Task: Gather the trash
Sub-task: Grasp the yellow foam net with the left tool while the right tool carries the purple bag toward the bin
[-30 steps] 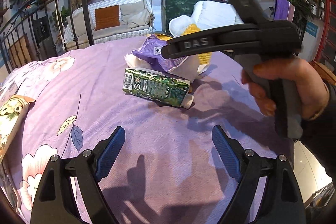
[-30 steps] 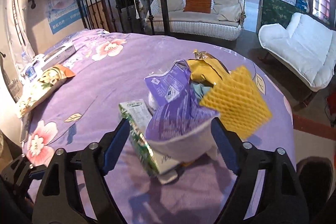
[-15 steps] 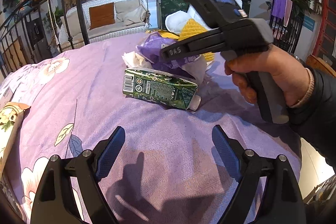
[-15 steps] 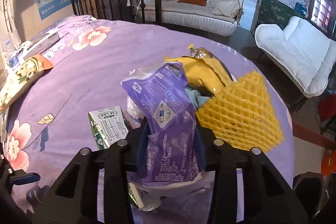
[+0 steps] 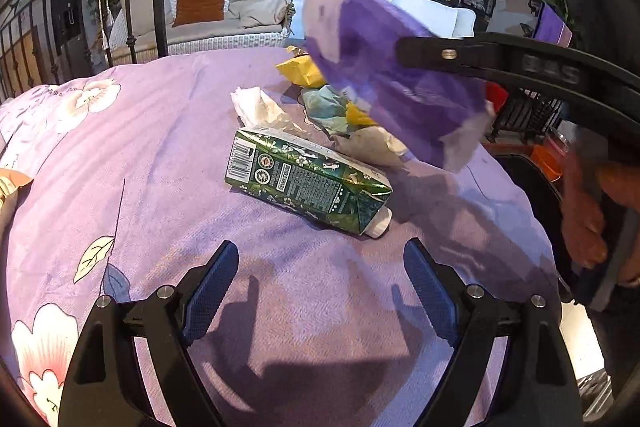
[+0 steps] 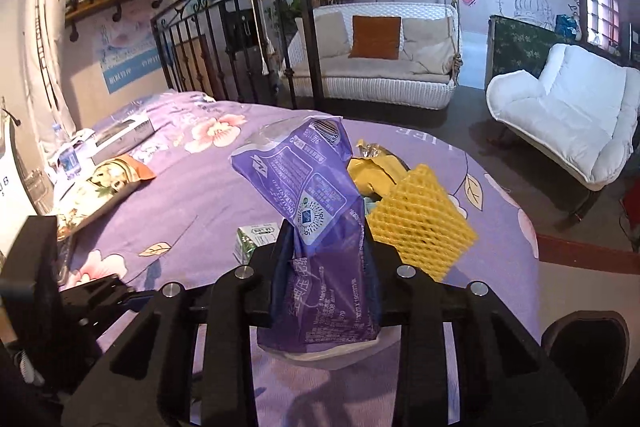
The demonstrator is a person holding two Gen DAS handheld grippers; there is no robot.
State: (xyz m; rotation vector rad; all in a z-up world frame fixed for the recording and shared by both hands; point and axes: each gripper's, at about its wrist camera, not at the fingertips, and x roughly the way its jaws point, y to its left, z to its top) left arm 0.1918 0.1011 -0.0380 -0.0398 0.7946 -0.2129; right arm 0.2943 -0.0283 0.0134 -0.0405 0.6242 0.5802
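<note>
The right gripper has just been closing its jaws and now clamps a purple plastic wrapper at the centre of the right wrist view; the wrapper stands up between the pads, clear of the purple flowered cloth. In the left wrist view the same wrapper hangs blurred at upper right, above the pile, with a person's hand on the handle at the right edge. The left gripper sits at the bottom of its frame, fingers wide apart with nothing between them. Just beyond it a green drink carton lies on its side at mid-frame. Behind the carton lie crumpled white tissue, a yellow packet and, seen right of centre in the right wrist view, a yellow foam net
</note>
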